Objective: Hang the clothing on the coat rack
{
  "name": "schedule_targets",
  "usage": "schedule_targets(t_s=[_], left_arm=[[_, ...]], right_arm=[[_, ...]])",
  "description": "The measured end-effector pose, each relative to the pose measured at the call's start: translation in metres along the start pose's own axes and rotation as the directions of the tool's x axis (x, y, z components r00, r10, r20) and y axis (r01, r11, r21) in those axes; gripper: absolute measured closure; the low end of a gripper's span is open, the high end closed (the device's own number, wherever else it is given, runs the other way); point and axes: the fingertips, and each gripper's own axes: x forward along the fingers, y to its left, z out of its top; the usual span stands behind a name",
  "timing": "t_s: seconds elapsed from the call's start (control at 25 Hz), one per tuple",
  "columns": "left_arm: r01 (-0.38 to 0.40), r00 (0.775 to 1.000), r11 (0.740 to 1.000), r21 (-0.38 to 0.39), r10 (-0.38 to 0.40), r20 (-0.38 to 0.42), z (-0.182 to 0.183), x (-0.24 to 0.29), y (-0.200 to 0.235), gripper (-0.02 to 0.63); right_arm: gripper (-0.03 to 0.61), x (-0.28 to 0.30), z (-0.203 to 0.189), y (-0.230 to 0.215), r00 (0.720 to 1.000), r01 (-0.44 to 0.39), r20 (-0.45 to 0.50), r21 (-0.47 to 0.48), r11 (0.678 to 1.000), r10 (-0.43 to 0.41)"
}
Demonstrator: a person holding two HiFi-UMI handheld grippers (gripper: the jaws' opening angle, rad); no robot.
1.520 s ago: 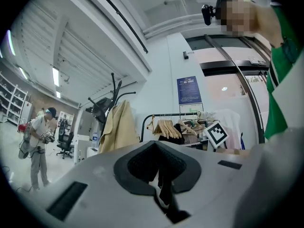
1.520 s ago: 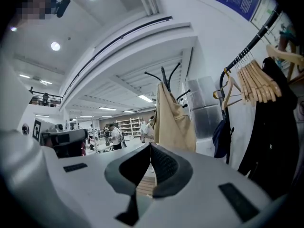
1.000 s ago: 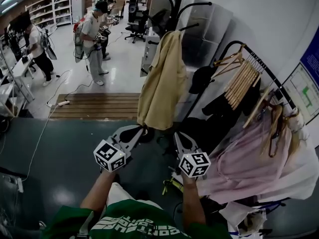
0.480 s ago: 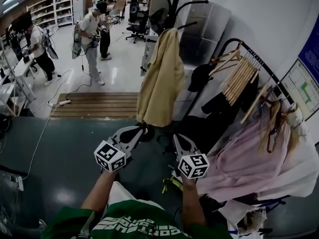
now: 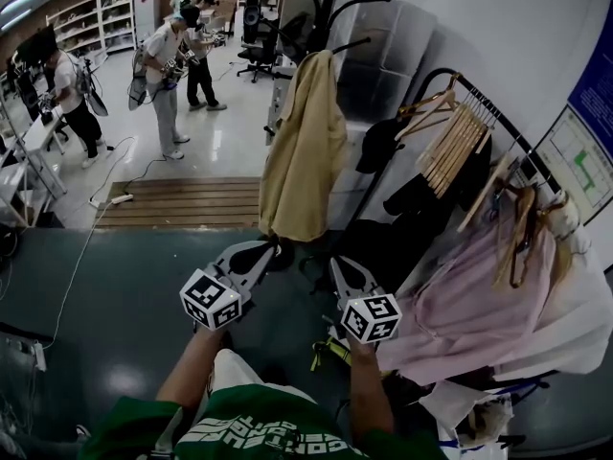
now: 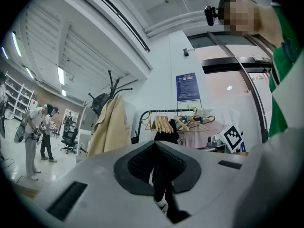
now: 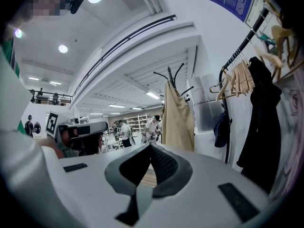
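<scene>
Dim fisheye views, dark vignetted corners, bright overhead glare.

No legible text; white lettering on green shirt (image 5: 259, 434) and blue wall poster (image 6: 187, 86) unreadable.

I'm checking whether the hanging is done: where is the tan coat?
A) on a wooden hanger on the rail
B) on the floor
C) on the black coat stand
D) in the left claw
C: the tan coat hangs from a hook of the black coat stand.
</scene>
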Motion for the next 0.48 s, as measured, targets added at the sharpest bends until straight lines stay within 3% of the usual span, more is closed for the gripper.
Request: schedule_targets(t_s=[0.48], left_arm=[[0.018, 1.000, 1.000, -0.005, -0.018, 0.001, -0.0024, 0.0089, -0.0081, 0.620]], right_arm=[[0.570, -0.0031, -0.0043, -0.0043, 1.000, 0.011, -0.006, -0.016, 1.000, -0.011]])
